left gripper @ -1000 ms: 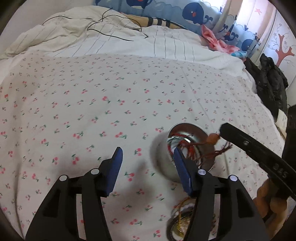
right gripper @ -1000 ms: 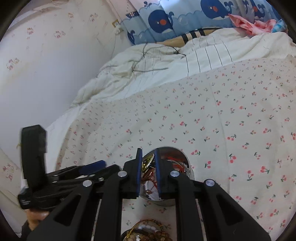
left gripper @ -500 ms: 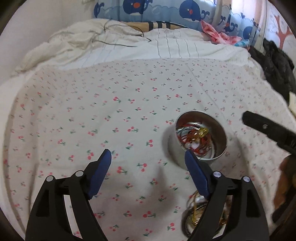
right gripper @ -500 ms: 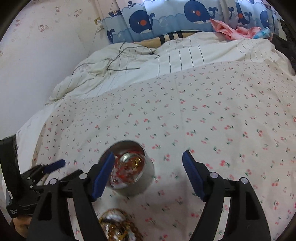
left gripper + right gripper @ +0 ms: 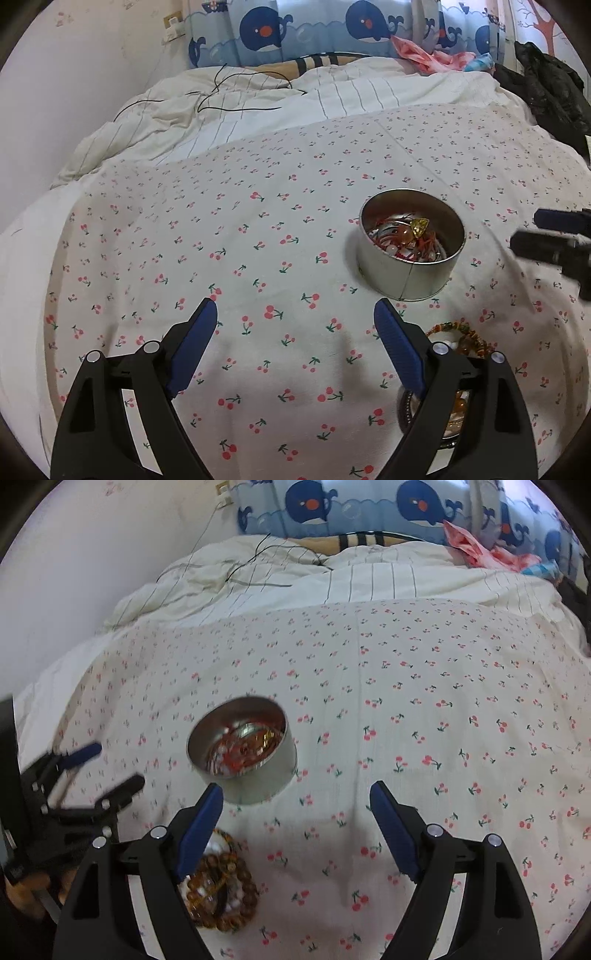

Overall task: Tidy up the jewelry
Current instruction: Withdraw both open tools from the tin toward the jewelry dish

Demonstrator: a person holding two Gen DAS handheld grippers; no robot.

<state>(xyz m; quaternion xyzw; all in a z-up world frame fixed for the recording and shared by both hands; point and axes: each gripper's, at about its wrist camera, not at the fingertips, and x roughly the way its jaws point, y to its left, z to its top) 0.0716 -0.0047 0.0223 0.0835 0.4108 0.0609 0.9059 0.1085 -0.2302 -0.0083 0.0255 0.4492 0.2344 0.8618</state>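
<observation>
Resting on the cherry-print bedsheet (image 5: 280, 206), the round metal tin (image 5: 410, 273) holds a tangle of red cords and a gold trinket (image 5: 420, 226). From the left wrist view it sits at about one o'clock, beyond the left gripper (image 5: 295, 332), whose jaws are spread wide and hold nothing. The right gripper (image 5: 297, 814) is likewise released and empty, the tin at eleven o'clock. Beaded bracelets (image 5: 221, 890) lie heaped at seven o'clock, partly behind its left finger.
</observation>
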